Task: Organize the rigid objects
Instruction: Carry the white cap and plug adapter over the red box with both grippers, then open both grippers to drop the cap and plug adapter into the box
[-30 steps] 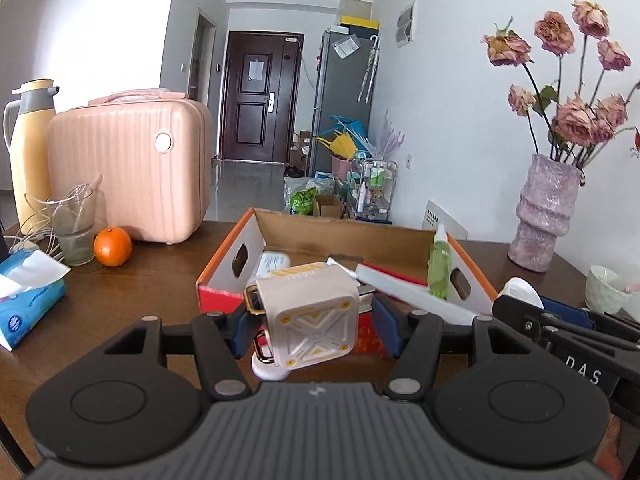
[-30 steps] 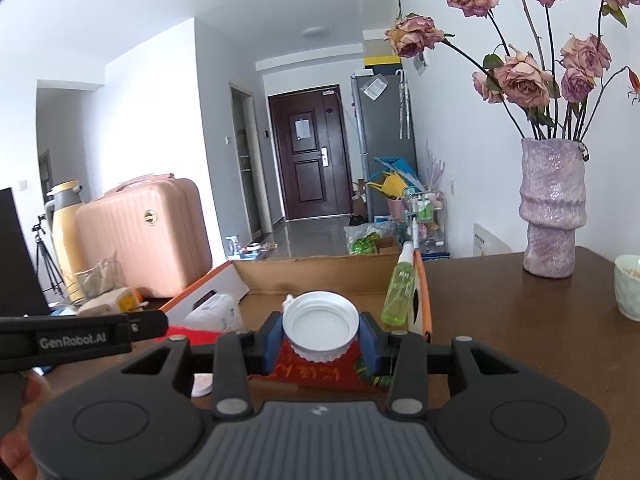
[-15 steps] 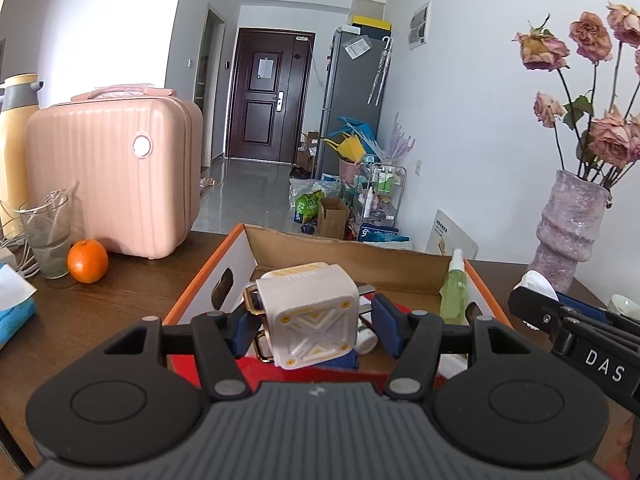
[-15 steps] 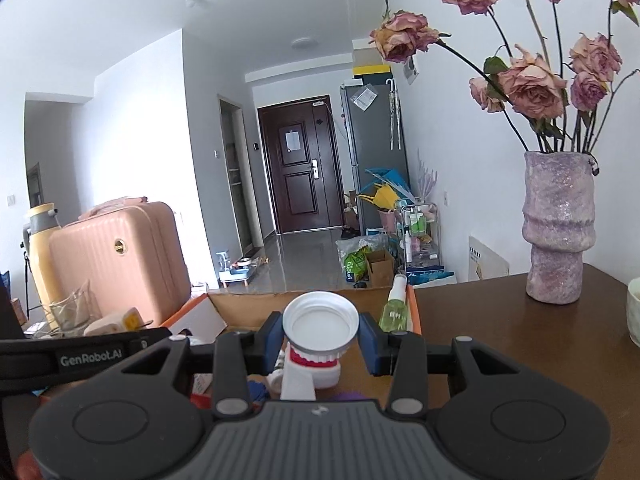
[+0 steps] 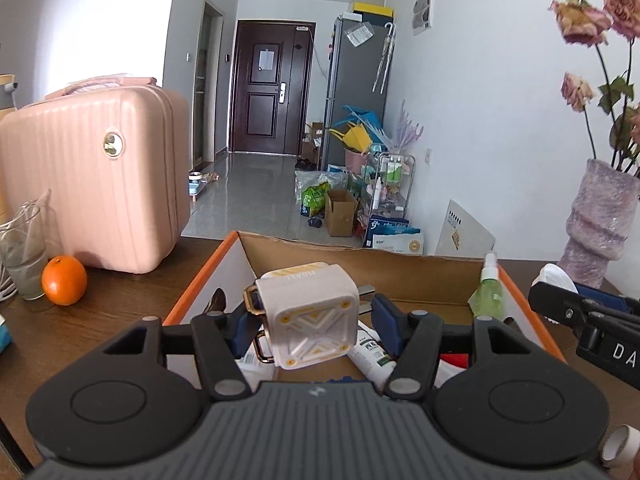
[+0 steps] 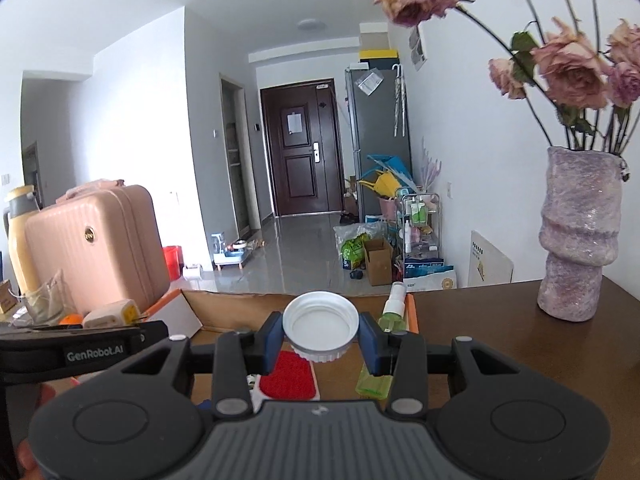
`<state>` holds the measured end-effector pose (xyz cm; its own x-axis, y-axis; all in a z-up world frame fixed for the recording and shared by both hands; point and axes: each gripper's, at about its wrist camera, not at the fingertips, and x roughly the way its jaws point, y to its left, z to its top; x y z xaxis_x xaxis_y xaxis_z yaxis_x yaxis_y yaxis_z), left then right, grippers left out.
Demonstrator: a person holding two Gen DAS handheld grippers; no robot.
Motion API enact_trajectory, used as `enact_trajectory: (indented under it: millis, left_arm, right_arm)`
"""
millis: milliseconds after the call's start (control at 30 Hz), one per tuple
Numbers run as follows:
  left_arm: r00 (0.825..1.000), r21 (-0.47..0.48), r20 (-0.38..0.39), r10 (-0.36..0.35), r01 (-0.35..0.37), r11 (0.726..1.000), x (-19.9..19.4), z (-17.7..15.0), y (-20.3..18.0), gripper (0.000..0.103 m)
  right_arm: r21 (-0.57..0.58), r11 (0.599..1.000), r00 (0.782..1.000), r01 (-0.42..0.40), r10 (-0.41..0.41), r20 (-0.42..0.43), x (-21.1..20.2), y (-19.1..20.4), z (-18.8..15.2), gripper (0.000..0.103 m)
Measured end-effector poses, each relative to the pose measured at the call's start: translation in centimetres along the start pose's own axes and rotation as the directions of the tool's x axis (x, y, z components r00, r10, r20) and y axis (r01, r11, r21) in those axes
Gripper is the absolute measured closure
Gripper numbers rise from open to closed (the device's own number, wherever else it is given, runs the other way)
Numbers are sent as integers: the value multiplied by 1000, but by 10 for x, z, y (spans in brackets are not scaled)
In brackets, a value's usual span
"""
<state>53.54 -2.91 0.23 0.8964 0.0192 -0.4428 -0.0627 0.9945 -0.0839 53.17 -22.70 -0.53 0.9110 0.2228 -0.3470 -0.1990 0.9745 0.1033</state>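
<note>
My left gripper (image 5: 310,326) is shut on a white cube-shaped device with gold clasps (image 5: 310,318) and holds it above the open cardboard box (image 5: 360,260), which has orange edges. My right gripper (image 6: 320,334) is shut on a white ribbed jar lid (image 6: 320,322) and holds it over the same box (image 6: 240,308). A green spray bottle (image 5: 488,286) leans in the box's right corner; it also shows in the right wrist view (image 6: 390,314). A white tube (image 5: 370,354) and a red item (image 6: 286,376) lie in the box.
A pink suitcase (image 5: 96,176), an orange (image 5: 64,286) and a glass (image 5: 24,256) stand to the left on the brown table (image 5: 128,292). A purple vase with dried roses (image 6: 578,236) stands at the right. The other gripper's arm (image 5: 592,328) crosses the right side.
Both grippers have moved forward and now hold their objects over the box, which looks closer and lower. The grips have not changed.
</note>
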Motion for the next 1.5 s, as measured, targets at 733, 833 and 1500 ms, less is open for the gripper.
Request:
enact_trajectory:
  millis: [733, 833, 1500]
  left_arm:
    - [998, 35, -42, 47, -45, 998, 48, 8, 9, 33]
    - [998, 7, -3, 62, -62, 998, 43, 8, 13, 0]
    - [995, -19, 11, 102, -102, 995, 34, 13, 16, 0]
  right_arm:
    - [-28, 1000, 995, 12, -14, -94, 42, -1, -1, 62]
    - [-5, 999, 995, 33, -34, -97, 44, -5, 0, 24]
    - [9, 999, 998, 52, -52, -47, 31, -6, 1, 0]
